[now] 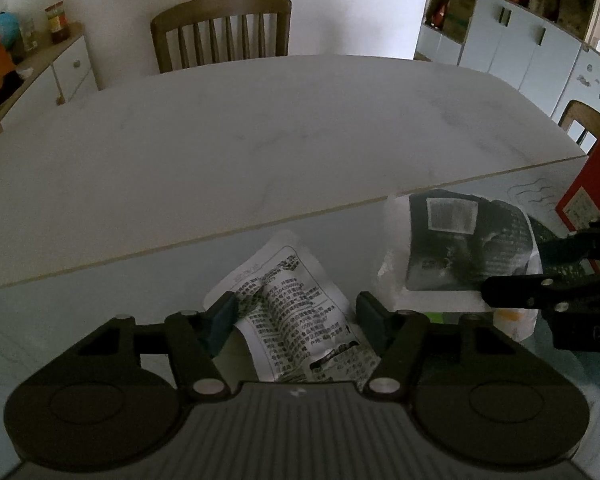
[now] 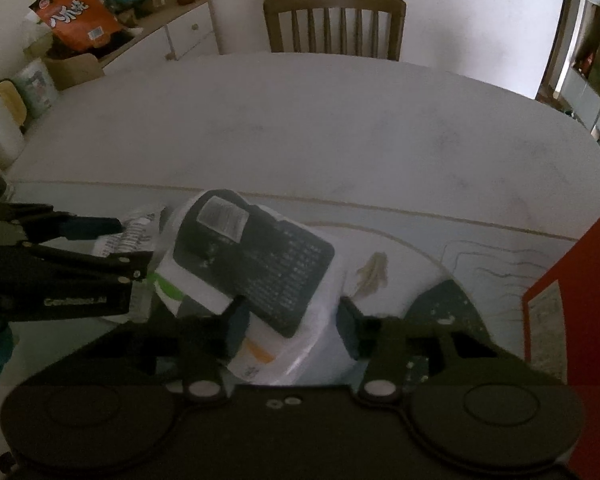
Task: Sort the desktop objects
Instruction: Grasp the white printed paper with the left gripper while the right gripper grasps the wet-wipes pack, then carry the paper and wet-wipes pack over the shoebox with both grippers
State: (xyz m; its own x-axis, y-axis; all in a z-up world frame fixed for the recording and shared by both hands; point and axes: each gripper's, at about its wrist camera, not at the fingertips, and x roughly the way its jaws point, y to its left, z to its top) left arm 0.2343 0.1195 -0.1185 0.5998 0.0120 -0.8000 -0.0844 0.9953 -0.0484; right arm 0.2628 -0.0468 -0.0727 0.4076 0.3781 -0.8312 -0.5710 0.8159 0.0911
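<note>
Below table edge: both grippers hang over a white bin [image 2: 320, 344] holding packets.
Left gripper [image 1: 296, 312]: spread around a printed white packet [image 1: 288, 312], not pinching.
Right gripper [image 2: 292, 320]: spread around a black packet [image 2: 256, 256]; contact unclear, view blurred.
Bin contents: black packet atop white wrappers.
Technique: let packets fall inside the rim before withdrawing.
Red box [image 2: 572, 292]: beside bin.

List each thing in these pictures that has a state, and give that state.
Left gripper: open, fingers either side of the printed leaflet.
Printed leaflet: crumpled, below the table edge.
Right gripper: open, above the black packet.
Black packet: lying tilted on a white bag.
Table: bare.
</note>
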